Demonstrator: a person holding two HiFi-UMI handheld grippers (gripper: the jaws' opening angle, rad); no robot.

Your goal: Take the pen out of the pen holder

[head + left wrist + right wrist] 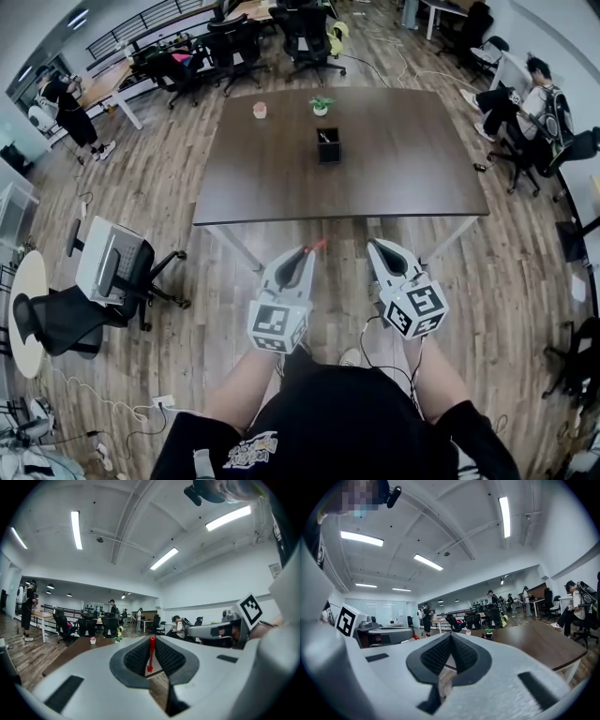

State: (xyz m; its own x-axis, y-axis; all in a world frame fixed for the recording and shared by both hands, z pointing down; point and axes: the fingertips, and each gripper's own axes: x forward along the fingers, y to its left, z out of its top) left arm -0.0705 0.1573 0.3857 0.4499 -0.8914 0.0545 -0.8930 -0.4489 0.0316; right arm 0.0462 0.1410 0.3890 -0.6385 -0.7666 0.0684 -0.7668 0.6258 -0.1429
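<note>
A black pen holder (328,148) stands near the middle of the dark brown table (281,187), with something pale still inside it. I stand back from the table's near edge. My left gripper (302,253) is held level in front of me and is shut on a red pen (316,246), whose end pokes out past the jaw tips. In the left gripper view the red pen (151,652) sits upright between the dark pads of my left gripper (151,641). My right gripper (378,246) is beside it, shut and empty; the right gripper (451,637) shows its pads meeting.
On the table's far side are a small green plant (321,106) and a pink pot (260,110). An office chair (112,267) stands left of me. Black chairs (234,47) line the far desks. A person (525,98) sits at the right, another (66,108) stands far left.
</note>
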